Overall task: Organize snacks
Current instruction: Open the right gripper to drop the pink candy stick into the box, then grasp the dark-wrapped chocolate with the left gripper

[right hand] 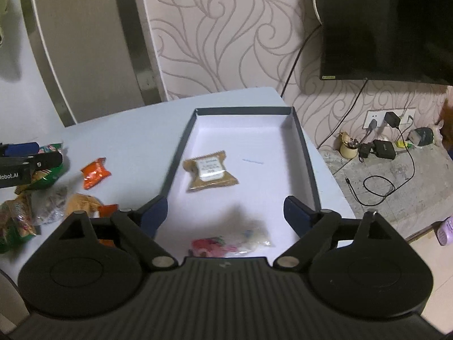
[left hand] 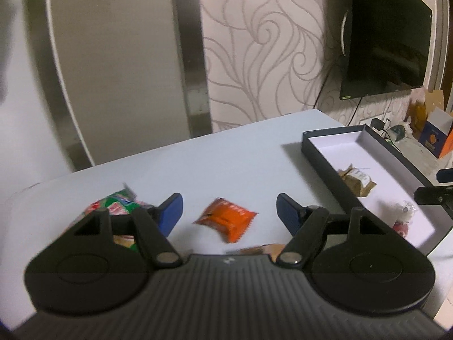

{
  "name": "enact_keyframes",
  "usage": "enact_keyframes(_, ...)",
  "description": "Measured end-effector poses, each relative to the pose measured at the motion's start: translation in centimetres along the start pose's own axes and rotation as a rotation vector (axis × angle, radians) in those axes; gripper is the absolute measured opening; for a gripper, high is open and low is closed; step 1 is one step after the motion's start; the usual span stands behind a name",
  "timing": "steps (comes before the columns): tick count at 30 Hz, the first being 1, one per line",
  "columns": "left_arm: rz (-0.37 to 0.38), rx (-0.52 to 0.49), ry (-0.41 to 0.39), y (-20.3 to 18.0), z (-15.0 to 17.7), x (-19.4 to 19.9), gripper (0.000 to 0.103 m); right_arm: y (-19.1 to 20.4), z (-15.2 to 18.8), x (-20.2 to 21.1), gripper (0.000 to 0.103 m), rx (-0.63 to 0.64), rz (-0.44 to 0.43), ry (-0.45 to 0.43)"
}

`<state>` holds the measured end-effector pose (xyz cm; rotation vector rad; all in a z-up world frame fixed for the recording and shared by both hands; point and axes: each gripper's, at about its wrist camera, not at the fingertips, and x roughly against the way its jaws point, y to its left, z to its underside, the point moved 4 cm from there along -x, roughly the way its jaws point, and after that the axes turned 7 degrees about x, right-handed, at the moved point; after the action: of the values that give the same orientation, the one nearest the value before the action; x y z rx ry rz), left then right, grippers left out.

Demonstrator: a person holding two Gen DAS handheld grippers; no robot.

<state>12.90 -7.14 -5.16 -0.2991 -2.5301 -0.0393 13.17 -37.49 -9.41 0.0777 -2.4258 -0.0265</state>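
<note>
A dark shallow box [right hand: 304, 147] with a white floor lies on the pale table [right hand: 136, 130]. Inside it are a brown snack packet [right hand: 211, 171] and a clear packet with pink and red print [right hand: 226, 243]. My right gripper [right hand: 225, 212] is open and empty above the box's near end. My left gripper [left hand: 229, 212] is open and empty, hovering over an orange packet [left hand: 228, 221], which also shows in the right wrist view [right hand: 94, 172]. Green packets [left hand: 119, 202] lie by its left finger. The box [left hand: 334, 136] and its brown packet [left hand: 356, 181] show at right.
More loose snacks lie at the table's left: a yellow-brown packet [right hand: 80, 202], a clear packet [right hand: 52, 204] and a green one [right hand: 14, 223]. A TV [right hand: 388, 25] hangs on the wall. Cables and chargers [right hand: 379, 153] lie on the floor to the right.
</note>
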Motion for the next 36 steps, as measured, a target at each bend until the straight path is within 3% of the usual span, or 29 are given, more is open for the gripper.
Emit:
enact_keyframes(5,0.011,-0.005,0.003,1.4,1.1,1.2,0.074,2.6,0.0,1.1,0.092,0.011,-0.035,-0.023)
enact_keyframes(11,0.095,-0.039,0.034,1.0,4.9,2.5,0.074,5.7,0.8,2.9,0.091,0.030,-0.094,-0.035)
enact_keyframes(19,0.195,-0.099,0.078,0.0,9.5,3.1,0.069,10.2,3.1,4.7,0.080,0.116,-0.149,-0.007)
enact_keyframes(32,0.246,-0.070,0.155,-2.5,10.9,0.7,0.065,10.6,5.1,6.9,0.080,0.083,-0.115,0.016)
enact_keyframes(36,0.256,-0.057,0.163,-3.0,10.9,0.1,0.046,10.4,5.4,7.3,0.080,0.087,-0.111,0.018)
